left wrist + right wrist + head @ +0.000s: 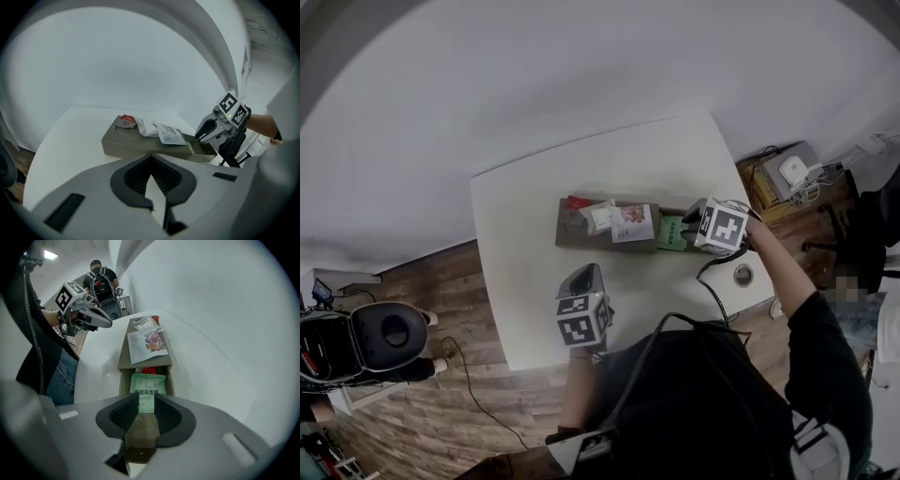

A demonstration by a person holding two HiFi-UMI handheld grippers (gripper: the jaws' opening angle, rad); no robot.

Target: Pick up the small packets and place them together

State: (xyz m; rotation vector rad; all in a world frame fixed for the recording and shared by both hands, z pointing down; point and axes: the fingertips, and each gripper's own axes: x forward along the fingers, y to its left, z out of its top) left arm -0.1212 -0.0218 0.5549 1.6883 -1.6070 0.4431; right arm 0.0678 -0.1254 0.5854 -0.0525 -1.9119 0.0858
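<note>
Starting nearest the body: left gripper [151, 176] hangs over the near part of the table [516, 281], jaws drawn together at the tips, nothing in them. Well apart from every packet.

Next out: long brown tray [136, 146] lying crosswise on the table. Right gripper [144, 401] poised steeply over its right end, jaws about half apart. Green packet [147, 384] lies flat in the recess at that end, directly under the jaws, with its near end showing in the gap. No pad seen pressing on it, so I read it as straddled, not held.

Key relation: the green packet's long axis runs along the tray, in line with the right gripper's own pointing, so the jaws would close across its narrow width. Right hand is plainly the nearer one.

Further along: a red thing [149, 371] just beyond the green packet, at the lip of the tray's flat top. Cannot tell what it is. On that top lie a picture packet [147, 342], then a small white packet [143, 323] and a red packet [125, 121] toward the far end, bunched close.

Judgement: the green packet belongs with that bunch, further along the tray.
</note>
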